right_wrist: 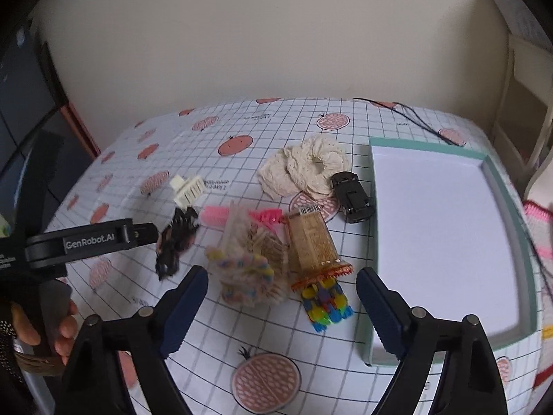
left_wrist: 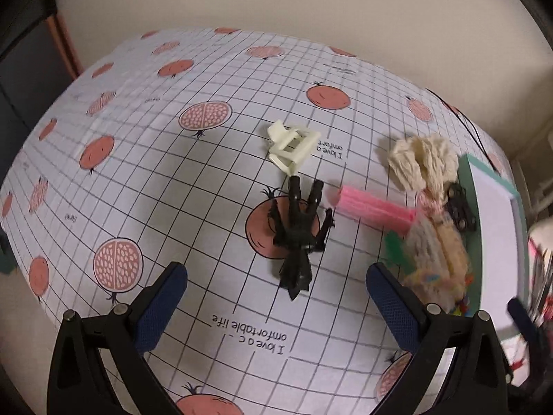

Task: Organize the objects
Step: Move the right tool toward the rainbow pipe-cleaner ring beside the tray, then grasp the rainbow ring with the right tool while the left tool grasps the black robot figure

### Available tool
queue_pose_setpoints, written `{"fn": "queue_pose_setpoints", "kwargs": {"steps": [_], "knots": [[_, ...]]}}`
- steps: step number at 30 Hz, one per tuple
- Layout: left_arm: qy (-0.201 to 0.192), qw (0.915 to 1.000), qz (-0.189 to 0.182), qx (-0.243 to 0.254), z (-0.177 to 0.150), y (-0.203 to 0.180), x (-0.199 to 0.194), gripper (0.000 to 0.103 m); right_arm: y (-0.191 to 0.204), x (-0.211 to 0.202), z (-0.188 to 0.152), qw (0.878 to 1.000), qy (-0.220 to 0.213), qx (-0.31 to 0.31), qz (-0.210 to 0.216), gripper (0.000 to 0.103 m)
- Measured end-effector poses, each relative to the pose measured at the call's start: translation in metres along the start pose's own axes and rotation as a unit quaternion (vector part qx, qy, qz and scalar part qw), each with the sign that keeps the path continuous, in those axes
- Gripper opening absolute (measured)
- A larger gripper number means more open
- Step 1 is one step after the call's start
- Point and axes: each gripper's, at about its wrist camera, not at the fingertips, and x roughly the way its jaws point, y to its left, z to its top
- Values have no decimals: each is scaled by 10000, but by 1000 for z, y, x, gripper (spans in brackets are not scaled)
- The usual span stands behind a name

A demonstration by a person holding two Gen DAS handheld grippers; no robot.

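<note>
Right wrist view looks down on a surface [right_wrist: 214,332] covered with a white grid cloth printed with pink pomegranates. A loose cluster of small things lies at its middle: a cream crocheted scrunchie [right_wrist: 306,166] farthest away, a black toy car [right_wrist: 353,192] just right of it beside the box, a clear tube of toothpicks [right_wrist: 311,242] with a barcode label, a heap of bright plastic clips [right_wrist: 328,306] at the tube's near end, a clear bag of pastel bits [right_wrist: 247,266], a pink hair roller [right_wrist: 216,215], a black action figure [right_wrist: 174,242] and a cream plastic clip [right_wrist: 189,189] to the left. A shallow mint-edged box [right_wrist: 525,242] with a white, bare floor sits on the right. The right tool [right_wrist: 281,306] hangs above the cluster, its blue-padded jaws apart with nothing between them. The left tool [left_wrist: 276,302] is likewise spread wide and grips nothing, with the black figure lying on its back on the cloth beyond its pads. A hand [right_wrist: 52,332] grips the left tool's handle at the left edge.
</note>
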Motion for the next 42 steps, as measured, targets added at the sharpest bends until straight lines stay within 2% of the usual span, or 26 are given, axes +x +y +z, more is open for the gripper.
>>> {"fn": "queue_pose_setpoints", "kwargs": {"steps": [5, 9, 14, 19, 22, 25, 28, 31, 36, 38, 42], "knots": [[-21, 9995, -33, -311, 15, -5, 1, 103, -10, 5, 17, 9991, 186, 254, 280, 84], [4, 9986, -234, -479, 18, -11, 9, 103, -15, 8, 35, 9977, 369, 338, 461, 84], [34, 9986, -237, -471, 16, -7, 24, 103, -16, 19, 51, 9973, 545, 404, 291, 84], [101, 9995, -3, -313, 13, 1, 41, 103, -21, 39, 43, 9964, 815, 230, -33, 84], [75, 9996, 232, -132, 10, 1, 50, 103, -28, 43, 42, 9936, 969, 454, 363, 83], [106, 9997, 175, -105, 8, 1, 56, 103, -22, 37, 41, 9905, 1040, 405, 807, 83], [120, 9998, 168, -76, 7, -1, 59, 103, -10, 34, 37, 9896, 1093, 123, 931, 83], [53, 9998, 167, -15, 7, -6, 57, 103, 2, 37, 31, 9885, 1186, -43, 940, 74], [15, 9998, 219, -40, 10, -7, 53, 102, 9, 44, 26, 9855, 1324, 9, 1064, 68], [19, 9997, 241, -55, 10, -6, 54, 102, 11, 47, 25, 9846, 1363, 48, 1096, 63], [40, 9997, 170, -148, 10, -3, 55, 102, 12, 55, 25, 9849, 1380, 130, 1038, 63]]}}
